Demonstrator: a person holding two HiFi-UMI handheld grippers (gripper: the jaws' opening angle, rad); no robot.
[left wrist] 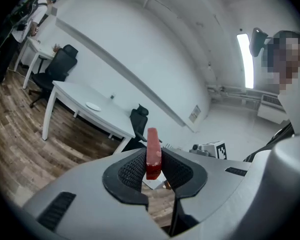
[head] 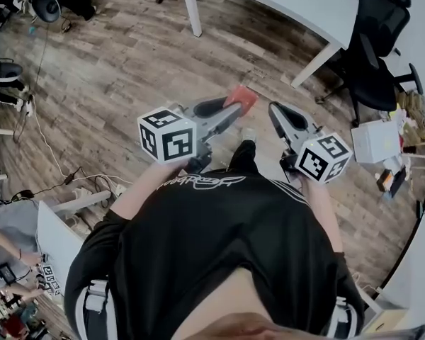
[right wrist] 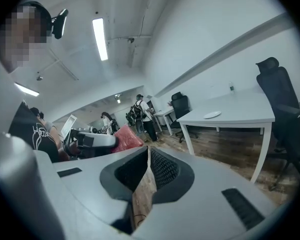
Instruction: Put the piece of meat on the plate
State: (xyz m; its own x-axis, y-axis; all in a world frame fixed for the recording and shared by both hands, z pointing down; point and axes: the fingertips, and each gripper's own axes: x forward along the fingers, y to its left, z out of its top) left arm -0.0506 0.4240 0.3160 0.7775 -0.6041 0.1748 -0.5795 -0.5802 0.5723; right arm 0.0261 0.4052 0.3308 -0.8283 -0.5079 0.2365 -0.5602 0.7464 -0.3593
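Note:
A flat red piece of meat stands on edge between the pads of my left gripper, which is shut on it at about waist height over the wooden floor. From the left gripper view the meat sticks up out of the left gripper. Close to its right, my right gripper is shut with nothing in it; its tips meet. A small white plate lies on the long white table ahead, also visible as the plate in the right gripper view.
Black office chairs stand by the table's right end. A white box and clutter sit on the floor to the right. Cables and a power strip lie at the left. People stand far off.

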